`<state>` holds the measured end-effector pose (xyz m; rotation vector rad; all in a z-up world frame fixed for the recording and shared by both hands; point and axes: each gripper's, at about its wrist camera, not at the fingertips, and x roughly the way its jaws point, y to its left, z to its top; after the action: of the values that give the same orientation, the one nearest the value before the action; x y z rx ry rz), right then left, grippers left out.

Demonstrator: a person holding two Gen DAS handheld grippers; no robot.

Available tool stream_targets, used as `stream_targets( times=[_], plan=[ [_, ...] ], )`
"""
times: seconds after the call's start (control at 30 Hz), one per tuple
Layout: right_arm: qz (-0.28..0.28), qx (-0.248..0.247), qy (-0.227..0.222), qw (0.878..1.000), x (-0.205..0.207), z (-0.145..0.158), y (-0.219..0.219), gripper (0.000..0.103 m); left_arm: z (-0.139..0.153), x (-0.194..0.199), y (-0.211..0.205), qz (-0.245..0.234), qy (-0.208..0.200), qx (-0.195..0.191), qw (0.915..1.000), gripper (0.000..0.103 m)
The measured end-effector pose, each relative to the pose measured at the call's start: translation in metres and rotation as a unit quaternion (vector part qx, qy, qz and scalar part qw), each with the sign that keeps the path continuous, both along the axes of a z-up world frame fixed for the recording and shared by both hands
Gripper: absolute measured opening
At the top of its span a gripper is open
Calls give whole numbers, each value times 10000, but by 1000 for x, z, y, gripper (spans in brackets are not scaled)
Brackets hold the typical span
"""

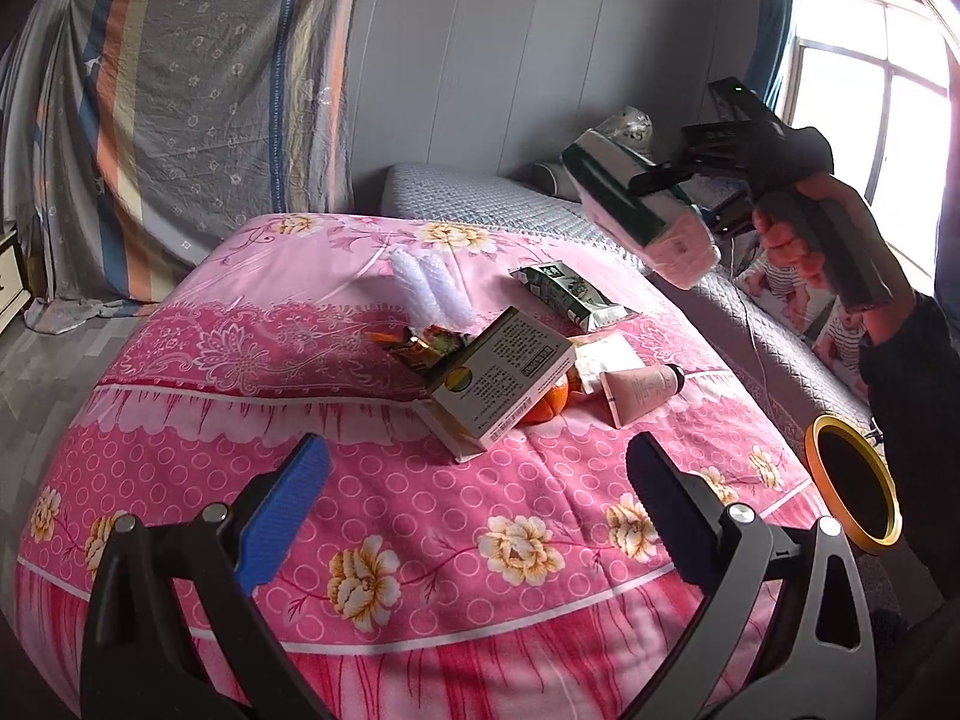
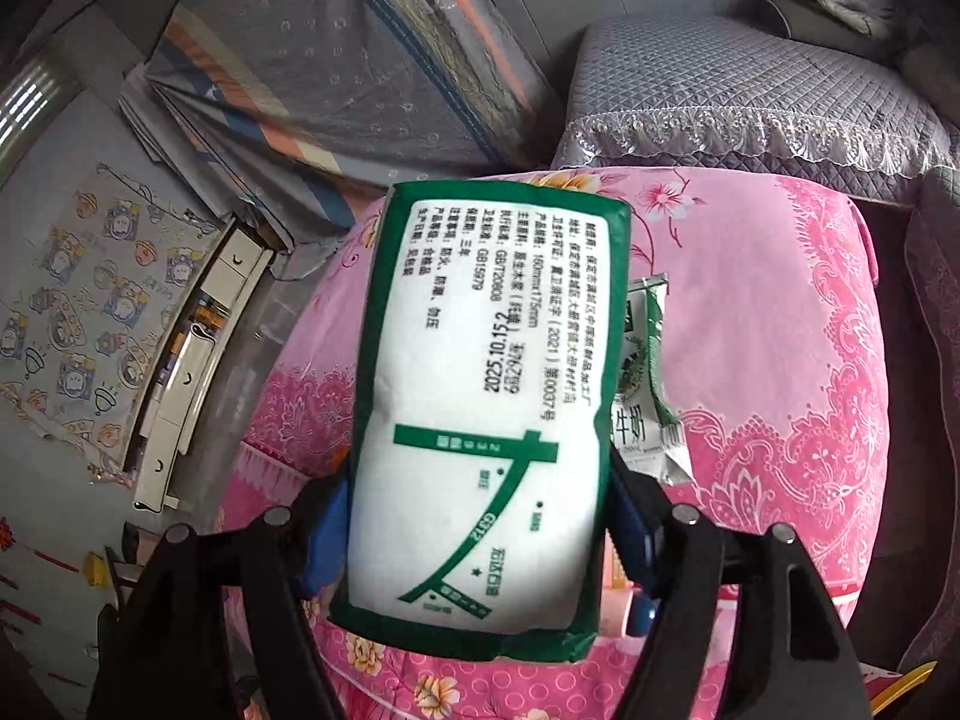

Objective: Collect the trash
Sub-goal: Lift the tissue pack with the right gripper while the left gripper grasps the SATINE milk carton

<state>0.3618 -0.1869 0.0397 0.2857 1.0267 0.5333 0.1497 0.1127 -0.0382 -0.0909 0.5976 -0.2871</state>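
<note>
My right gripper (image 2: 480, 516) is shut on a green and white tissue pack (image 2: 486, 408) and holds it in the air above the pink bedspread; the pack also shows in the left wrist view (image 1: 636, 204), high at the right. My left gripper (image 1: 474, 480) is open and empty, low over the near part of the bed. On the bedspread lie a cardboard box (image 1: 498, 384), a green milk carton (image 1: 570, 294), a pink tube (image 1: 639, 390), an orange fruit (image 1: 549, 405), a snack wrapper (image 1: 420, 345) and white bubble wrap (image 1: 432, 288).
A bin with an orange rim (image 1: 852, 486) stands at the right beside the bed. A grey quilted sofa (image 1: 480, 198) lies behind the bed. A striped sheet (image 1: 198, 108) hangs at the left. A window (image 1: 870, 78) is at the far right.
</note>
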Motion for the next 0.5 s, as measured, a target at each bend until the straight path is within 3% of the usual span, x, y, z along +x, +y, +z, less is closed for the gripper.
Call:
stream_targets(
  times=[0.2, 0.33, 0.5],
  plan=[
    [-534, 375, -280, 9975, -83, -6, -98, 69, 18, 47, -54, -512, 276, 246, 9980, 95],
    [-657, 602, -366, 9954, -132, -19, -134, 69, 27, 93, -96, -729, 636, 312, 9948, 95],
    [-721, 877, -497, 9923, -176, -29, -163, 69, 29, 168, -149, -1000, 1309, 59, 9863, 95]
  ],
)
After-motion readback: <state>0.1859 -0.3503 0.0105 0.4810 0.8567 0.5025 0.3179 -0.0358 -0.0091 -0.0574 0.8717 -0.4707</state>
